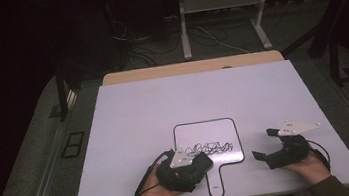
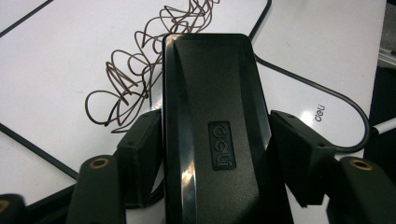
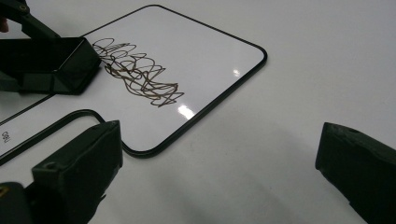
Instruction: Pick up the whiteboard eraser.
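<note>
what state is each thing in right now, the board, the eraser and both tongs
whiteboard: flat on the table, dark scribble not yet wiped off
eraser: black, clamped between the left tongs, resting at the scribble's edge
left tongs: shut on the eraser
right tongs: open, nothing between them, beside the whiteboard

The right gripper (image 3: 219, 182) has its fingers (image 3: 79, 172) wide apart over the tabletop (image 3: 303, 70). A whiteboard (image 3: 205, 51) with brown scribbles (image 3: 137, 74) lies just beyond them, a black eraser (image 3: 51, 65) on it.
</note>
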